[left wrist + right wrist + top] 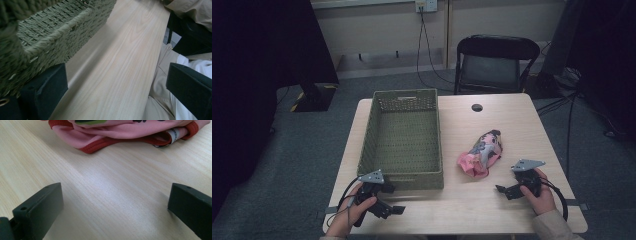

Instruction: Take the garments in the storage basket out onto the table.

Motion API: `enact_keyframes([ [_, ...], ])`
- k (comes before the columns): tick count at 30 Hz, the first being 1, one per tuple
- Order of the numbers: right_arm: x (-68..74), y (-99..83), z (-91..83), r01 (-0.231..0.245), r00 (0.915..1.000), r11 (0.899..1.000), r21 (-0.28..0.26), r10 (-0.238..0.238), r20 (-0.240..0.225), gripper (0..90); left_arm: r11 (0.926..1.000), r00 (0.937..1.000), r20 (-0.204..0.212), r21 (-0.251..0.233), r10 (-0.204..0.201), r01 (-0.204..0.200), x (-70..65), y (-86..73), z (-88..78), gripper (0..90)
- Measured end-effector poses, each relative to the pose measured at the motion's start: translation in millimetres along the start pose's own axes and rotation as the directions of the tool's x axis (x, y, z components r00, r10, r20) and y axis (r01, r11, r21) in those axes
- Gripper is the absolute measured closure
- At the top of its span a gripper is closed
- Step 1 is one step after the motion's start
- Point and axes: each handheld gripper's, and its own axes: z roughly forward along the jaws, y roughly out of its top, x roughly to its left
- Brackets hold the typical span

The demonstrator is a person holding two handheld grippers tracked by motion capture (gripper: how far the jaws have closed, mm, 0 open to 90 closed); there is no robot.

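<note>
Jaws of right hand-held gripper wide apart, empty, near pink garment on table.

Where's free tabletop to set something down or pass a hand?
Bare wood runs between the green woven basket and the pink garment, and along the far edge around the dark hole. The basket is empty. Tight spots: the near-left corner, where the left gripper sits against the basket, and the strip between the garment and the right gripper.
</note>
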Motion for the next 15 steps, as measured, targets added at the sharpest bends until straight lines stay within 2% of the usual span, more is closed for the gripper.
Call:
enact_keyframes([
  [4, 0.1, 0.0, -0.1, -0.001, 1.0, 1.0, 0.001, 0.001, 0.0, 0.0, 1.0, 0.9997, -0.024, 0.001, 0.009, -0.009, 2.4, -2.7, -4.4, 3.3],
  [15, 0.1, 0.0, -0.1, -0.002, 1.0, 1.0, 0.001, 0.002, 0.0, 0.0, 1.0, 0.9992, -0.04, 0.003, 0.008, -0.008, 6.0, -7.9, -9.6, 3.4],
])
